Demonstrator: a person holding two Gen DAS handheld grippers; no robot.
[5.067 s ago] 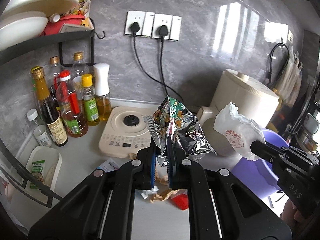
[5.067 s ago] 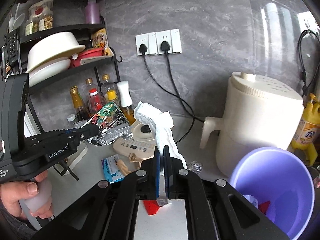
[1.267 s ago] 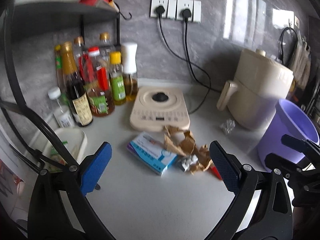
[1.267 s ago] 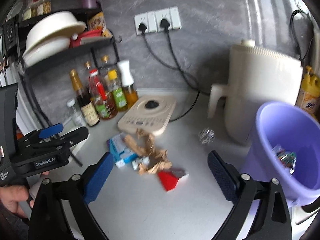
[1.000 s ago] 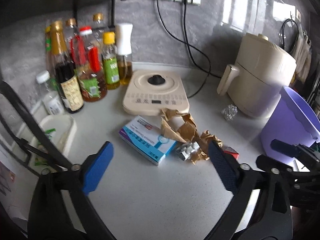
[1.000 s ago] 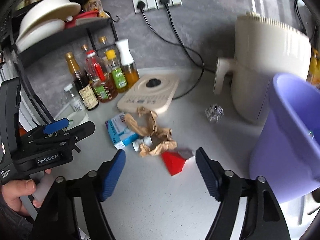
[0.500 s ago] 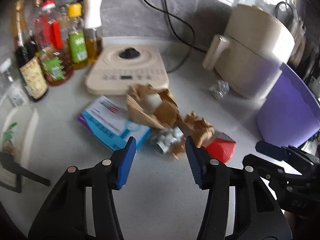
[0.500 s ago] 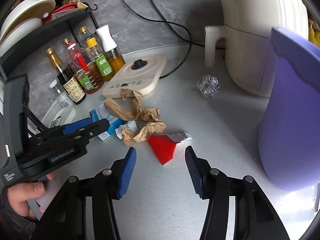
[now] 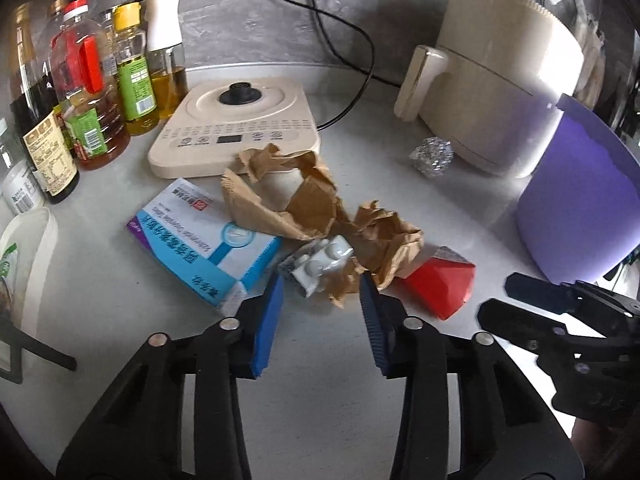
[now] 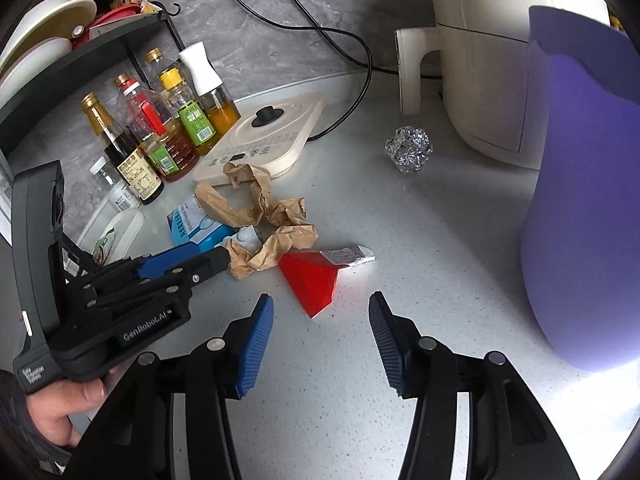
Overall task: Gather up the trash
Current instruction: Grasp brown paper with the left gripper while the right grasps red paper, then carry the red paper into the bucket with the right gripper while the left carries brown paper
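Grippers angle steeply down at a litter pile on the pale counter. The left gripper has just been closing; its 2 blue pads now bracket a blister pack and the near tip of crumpled brown paper, and whether the pads already press on them cannot be told. In the right wrist view the same gripper reaches in from the left, its tips at the paper, a hand gripping its handle, whose side reads "GenRobot.AI". The right gripper stands spread, nothing between its pads, its tips just short of a red carton. That carton lies on its side, narrow end toward the gripper, its silver flap pointing away to the right. A blue-and-white medicine box lies flat beside the paper, long axis running diagonally, its print too small to read. A foil ball sits apart near the cream appliance. The purple bin stands upright at the right. Labelled bottles line the back behind a cream cooktop.
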